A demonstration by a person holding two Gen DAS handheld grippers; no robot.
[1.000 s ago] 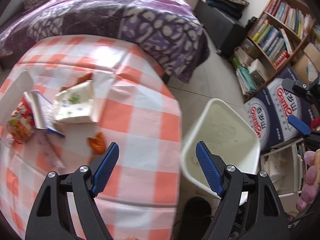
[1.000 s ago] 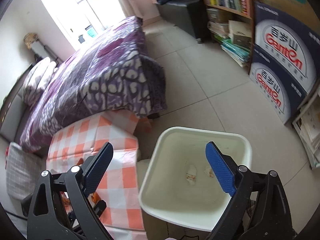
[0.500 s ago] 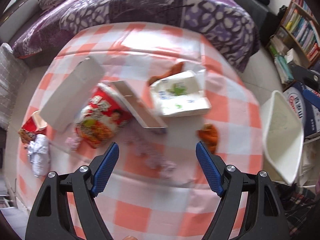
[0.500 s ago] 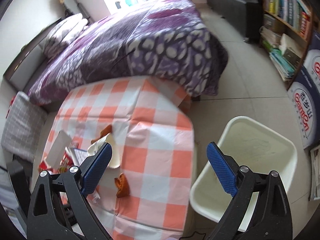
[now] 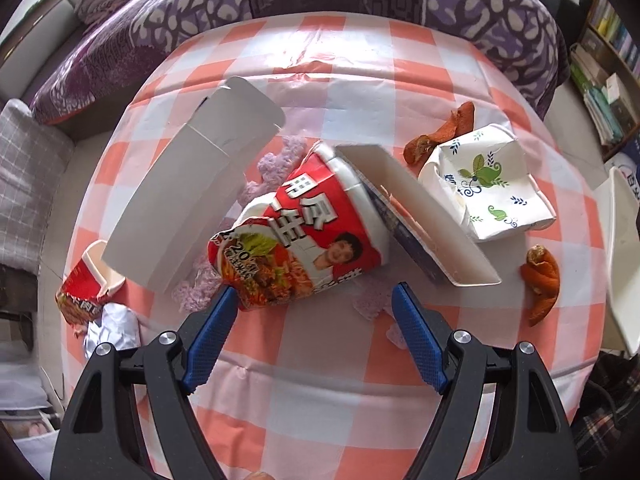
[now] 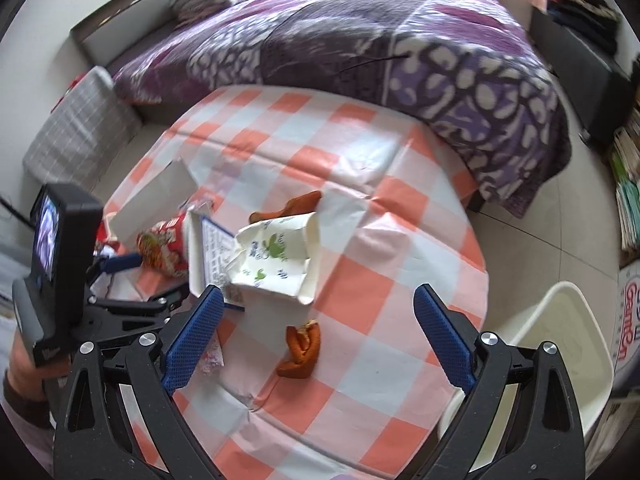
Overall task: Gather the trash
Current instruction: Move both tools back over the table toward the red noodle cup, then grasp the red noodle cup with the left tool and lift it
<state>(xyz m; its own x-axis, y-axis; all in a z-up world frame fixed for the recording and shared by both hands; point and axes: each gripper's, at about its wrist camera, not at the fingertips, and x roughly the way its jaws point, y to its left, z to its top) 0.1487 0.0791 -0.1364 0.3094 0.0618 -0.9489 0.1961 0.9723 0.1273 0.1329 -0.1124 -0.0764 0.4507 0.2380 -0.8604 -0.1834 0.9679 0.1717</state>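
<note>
A red instant-noodle cup [image 5: 304, 240] lies on its side in the middle of the checked table [image 5: 328, 400]. My left gripper [image 5: 314, 294] hovers open just in front of it, its left fingertip close to the cup's crushed end. Beside the cup are a flat white carton [image 5: 192, 196], an open white box [image 5: 416, 216] and a crushed leaf-print paper cup [image 5: 488, 188]. My right gripper [image 6: 318, 292] is open above an orange peel [image 6: 302, 348], near the paper cup [image 6: 276, 256]. The white bin [image 6: 560, 344] stands off the table's right side.
More peel [image 5: 440, 132] lies behind the paper cup. A second red cup [image 5: 88, 284] and crumpled white paper [image 5: 112, 328] sit at the table's left edge. A purple-covered bed [image 6: 360, 52] runs behind the table, and bookshelves [image 6: 628, 184] stand at the right.
Both grippers swung left from the bin to over the table and dropped a little. The left now faces the noodle cup, the right the peel. Both stayed open.
</note>
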